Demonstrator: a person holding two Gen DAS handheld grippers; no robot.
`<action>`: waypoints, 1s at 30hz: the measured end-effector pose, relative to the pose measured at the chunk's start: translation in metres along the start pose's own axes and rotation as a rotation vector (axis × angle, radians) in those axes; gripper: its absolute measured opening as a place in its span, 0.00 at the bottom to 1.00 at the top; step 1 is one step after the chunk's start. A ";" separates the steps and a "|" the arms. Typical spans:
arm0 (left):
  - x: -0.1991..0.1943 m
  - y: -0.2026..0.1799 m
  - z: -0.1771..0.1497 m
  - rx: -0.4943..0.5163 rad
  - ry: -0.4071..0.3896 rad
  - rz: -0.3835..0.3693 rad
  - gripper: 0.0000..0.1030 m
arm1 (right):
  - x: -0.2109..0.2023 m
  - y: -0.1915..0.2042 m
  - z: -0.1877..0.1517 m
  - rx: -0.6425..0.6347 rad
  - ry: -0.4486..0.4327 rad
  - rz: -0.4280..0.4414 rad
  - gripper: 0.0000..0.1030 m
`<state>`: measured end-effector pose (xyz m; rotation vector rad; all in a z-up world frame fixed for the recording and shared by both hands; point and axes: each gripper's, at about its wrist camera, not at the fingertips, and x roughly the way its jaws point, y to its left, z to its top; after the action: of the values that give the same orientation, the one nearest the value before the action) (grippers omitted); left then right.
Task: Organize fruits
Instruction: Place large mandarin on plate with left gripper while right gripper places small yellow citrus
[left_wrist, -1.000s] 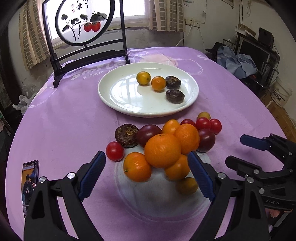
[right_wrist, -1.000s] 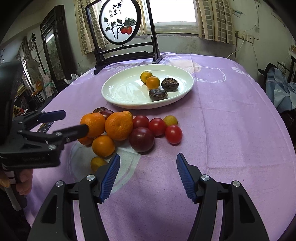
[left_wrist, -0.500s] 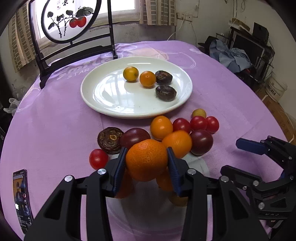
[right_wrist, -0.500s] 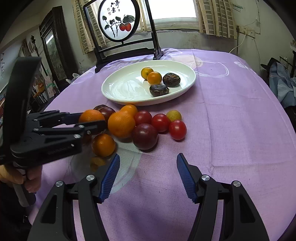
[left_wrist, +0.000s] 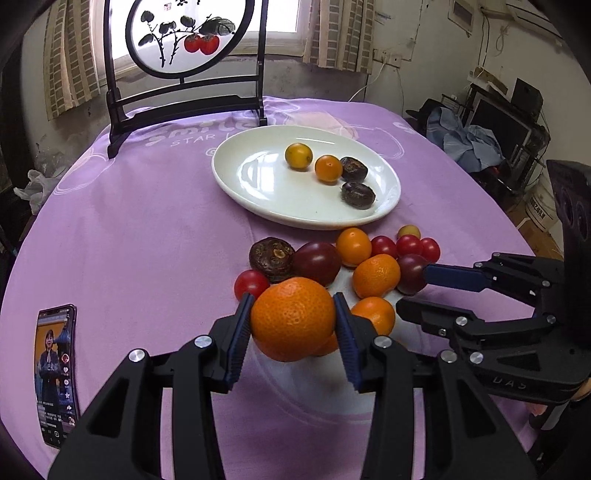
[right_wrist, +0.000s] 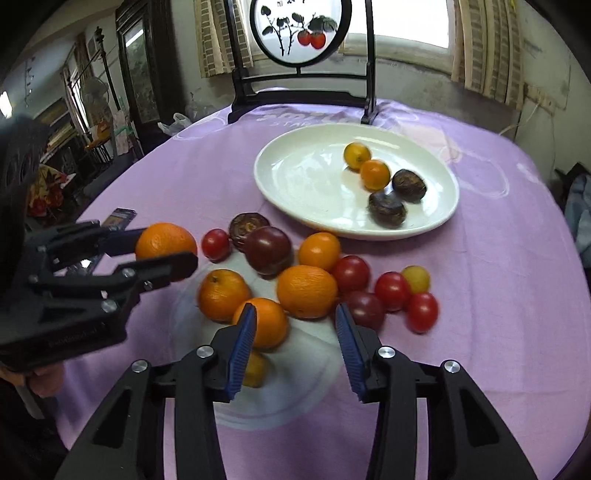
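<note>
The left claw (left_wrist: 293, 334) is clenched on a big orange (left_wrist: 293, 319), held just above the fruit pile (right_wrist: 295, 273) on the purple table (left_wrist: 147, 240). The right claw (right_wrist: 295, 332) has just been closing around another orange (right_wrist: 307, 291) in the pile, its pads not yet pressing. With both so close, I'd worry a nudge sends the cherry tomatoes (right_wrist: 406, 295) rolling, or the round orange slips before reaching the white plate (left_wrist: 258, 195).

Glossy ceramic plate (left_wrist: 236, 181), matt purple cloth (left_wrist: 147, 229), dimpled orange (left_wrist: 293, 323) skin.
</note>
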<state>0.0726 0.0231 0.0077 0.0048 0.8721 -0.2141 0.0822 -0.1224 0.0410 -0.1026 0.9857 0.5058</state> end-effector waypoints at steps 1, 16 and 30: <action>-0.001 0.002 -0.001 -0.003 -0.002 -0.001 0.41 | 0.000 0.001 -0.002 0.014 0.006 0.016 0.44; -0.001 0.011 -0.011 -0.019 0.009 -0.007 0.41 | 0.025 0.039 -0.033 -0.087 0.111 -0.020 0.30; 0.008 -0.002 0.058 0.041 -0.030 0.027 0.41 | -0.027 -0.019 0.032 -0.034 -0.164 -0.111 0.25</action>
<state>0.1214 0.0140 0.0392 0.0513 0.8367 -0.2066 0.1035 -0.1392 0.0777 -0.1436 0.8070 0.4228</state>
